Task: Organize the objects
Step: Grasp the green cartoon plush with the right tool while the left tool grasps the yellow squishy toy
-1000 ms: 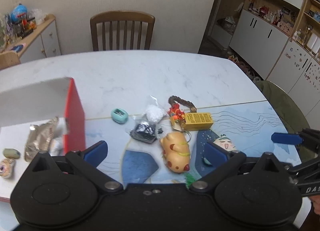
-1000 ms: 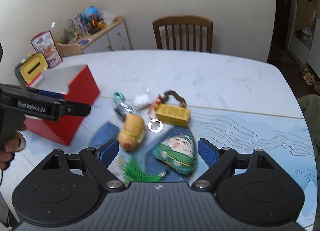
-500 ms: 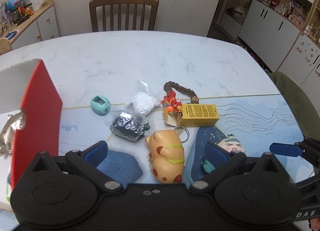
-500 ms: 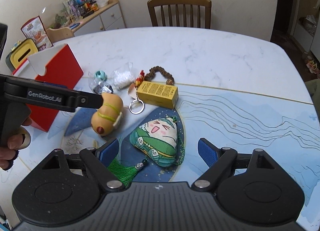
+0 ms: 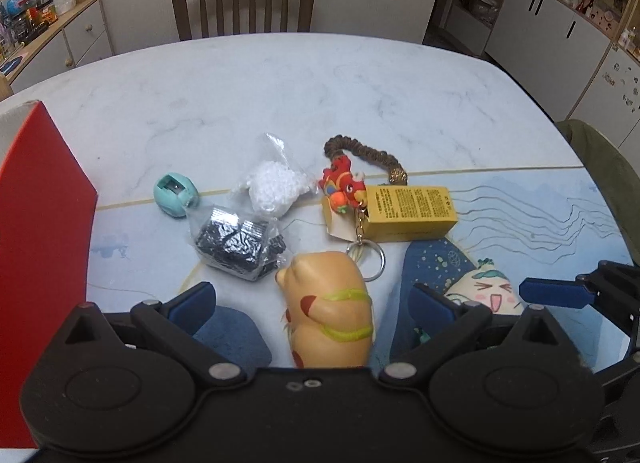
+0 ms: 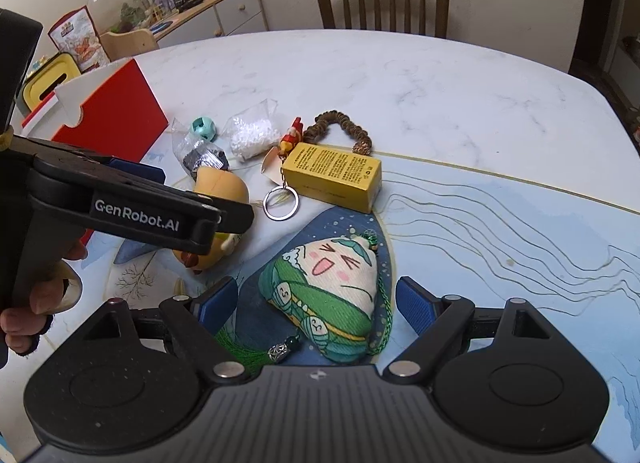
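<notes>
A tan plush animal [image 5: 328, 315] with yellow-green bands lies on the table mat, and my left gripper [image 5: 312, 305] stands open around it, one blue finger on each side. In the right wrist view a green and cream dumpling-shaped plush [image 6: 332, 287] with a green tassel lies between the fingers of my open right gripper [image 6: 316, 301]. Beyond them sit a yellow box [image 5: 408, 213], a red dragon keychain [image 5: 342, 187] with a ring, a brown bead bracelet [image 5: 368, 153], a bag of white beads [image 5: 274, 187], a bag of black pieces [image 5: 236, 243] and a teal sharpener [image 5: 175, 193].
A red open box [image 5: 40, 223] stands at the left on the white marble table [image 5: 320, 83]. A wooden chair [image 5: 244, 3] is at the far side. A hand [image 6: 36, 303] holds the left gripper's handle. Cabinets line the walls.
Both grippers have come down and forward. The tan plush now lies between the left fingers and the green plush between the right fingers. The objects themselves have stayed put.
</notes>
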